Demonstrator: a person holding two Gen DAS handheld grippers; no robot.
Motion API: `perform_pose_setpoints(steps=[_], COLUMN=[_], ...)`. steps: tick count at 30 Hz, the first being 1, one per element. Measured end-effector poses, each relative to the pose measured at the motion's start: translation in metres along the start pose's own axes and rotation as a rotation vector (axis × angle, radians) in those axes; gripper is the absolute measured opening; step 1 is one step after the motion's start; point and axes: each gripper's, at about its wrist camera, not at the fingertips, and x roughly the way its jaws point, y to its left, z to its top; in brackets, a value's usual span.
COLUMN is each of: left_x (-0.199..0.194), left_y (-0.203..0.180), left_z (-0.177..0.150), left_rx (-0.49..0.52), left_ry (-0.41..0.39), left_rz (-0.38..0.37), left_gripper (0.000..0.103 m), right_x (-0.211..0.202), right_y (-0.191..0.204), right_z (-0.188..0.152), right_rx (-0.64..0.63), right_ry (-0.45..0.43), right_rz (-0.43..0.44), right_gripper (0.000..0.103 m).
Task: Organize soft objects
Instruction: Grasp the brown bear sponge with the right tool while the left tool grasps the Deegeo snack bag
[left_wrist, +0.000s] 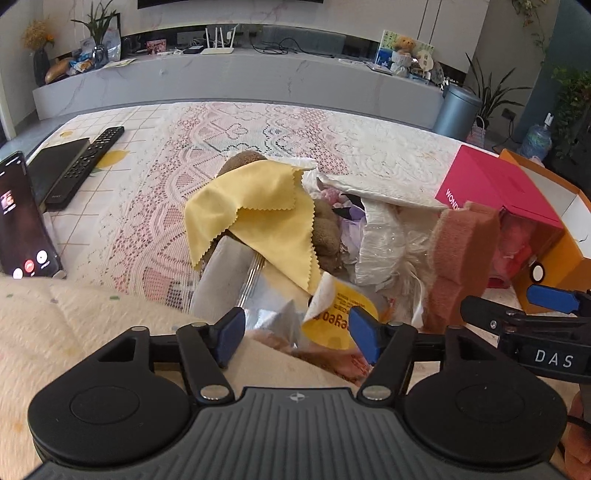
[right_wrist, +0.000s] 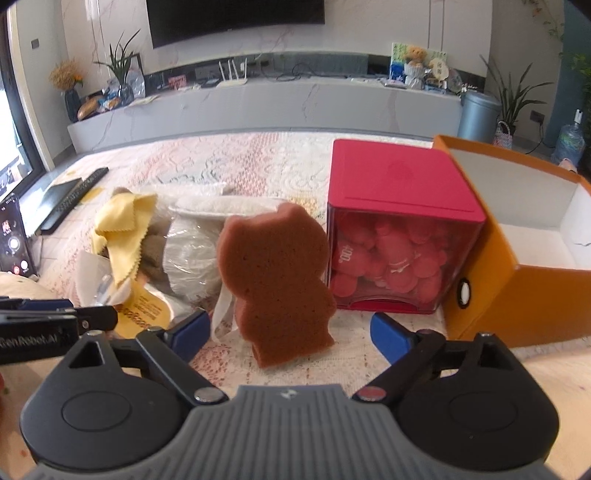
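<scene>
A pile of soft things lies on the lace-covered table. A yellow cloth (left_wrist: 258, 214) drapes over a brown plush toy (left_wrist: 325, 229), also seen in the right wrist view (right_wrist: 122, 221). A bear-shaped brown sponge (right_wrist: 275, 284) stands upright, seen edge-on in the left wrist view (left_wrist: 461, 258). My left gripper (left_wrist: 297, 334) is open just before a yellow-labelled packet (left_wrist: 336, 314) and a silver pouch (left_wrist: 236, 280). My right gripper (right_wrist: 291, 332) is open, its fingers on either side of the sponge's base. An open orange box (right_wrist: 517, 266) stands at the right.
A red box with a clear front (right_wrist: 399, 221) full of red soft pieces stands between the sponge and the orange box. A plastic-wrapped white bundle (right_wrist: 195, 254) is in the pile. A phone (left_wrist: 22, 221), remote (left_wrist: 88, 162) and black case lie at the left.
</scene>
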Motion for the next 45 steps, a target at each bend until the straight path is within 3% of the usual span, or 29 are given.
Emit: perform_pose_setpoints(steps=[6, 11, 13, 15, 17, 20, 22, 27, 28, 29, 36, 40, 45], left_x=[0.027, 0.033, 0.036, 0.038, 0.039, 0.036, 0.032, 0.019, 0.016, 0.011, -0.018, -0.039, -0.058], left_y=[0.010, 0.013, 0.017, 0.019, 0.018, 0.015, 0.015, 0.006, 0.005, 0.004, 0.001, -0.010, -0.025], left_z=[0.006, 0.006, 0.007, 0.009, 0.009, 0.008, 0.005, 0.000, 0.000, -0.001, -0.004, -0.005, -0.010], left_rx=[0.004, -0.006, -0.032, -0.056, -0.053, -0.038, -0.046, -0.007, -0.008, -0.004, -0.072, -0.035, 0.026], left_ry=[0.080, 0.088, 0.092, 0.093, 0.096, 0.088, 0.071, 0.029, 0.017, 0.009, -0.043, -0.108, -0.155], left_rz=[-0.011, -0.045, -0.063, -0.076, -0.081, -0.089, -0.088, -0.065, -0.064, -0.062, -0.139, -0.151, -0.164], left_gripper=[0.086, 0.094, 0.094, 0.094, 0.094, 0.083, 0.064, 0.034, 0.020, 0.016, 0.009, 0.001, 0.000], right_x=[0.032, 0.052, 0.056, 0.056, 0.052, 0.045, 0.039, 0.025, 0.023, 0.021, 0.003, -0.015, -0.038], right_y=[-0.003, -0.009, -0.009, -0.007, -0.005, 0.001, 0.002, 0.005, 0.005, 0.004, 0.000, 0.000, 0.001], right_z=[0.008, 0.014, 0.013, 0.011, 0.010, 0.007, 0.006, 0.000, -0.002, -0.002, -0.001, 0.000, -0.002], right_rx=[-0.018, 0.008, 0.012, 0.011, 0.013, 0.007, 0.008, 0.004, 0.006, 0.007, 0.027, 0.025, 0.032], right_ry=[0.041, 0.053, 0.051, 0.050, 0.043, 0.027, 0.021, 0.019, 0.021, 0.021, -0.014, -0.060, -0.099], right_rz=[0.016, 0.050, 0.054, 0.076, 0.084, 0.087, 0.095, 0.096, 0.097, 0.094, 0.082, 0.074, 0.071], right_gripper=[0.096, 0.096, 0.091, 0.077, 0.074, 0.073, 0.073, 0.073, 0.073, 0.073, 0.073, 0.072, 0.072])
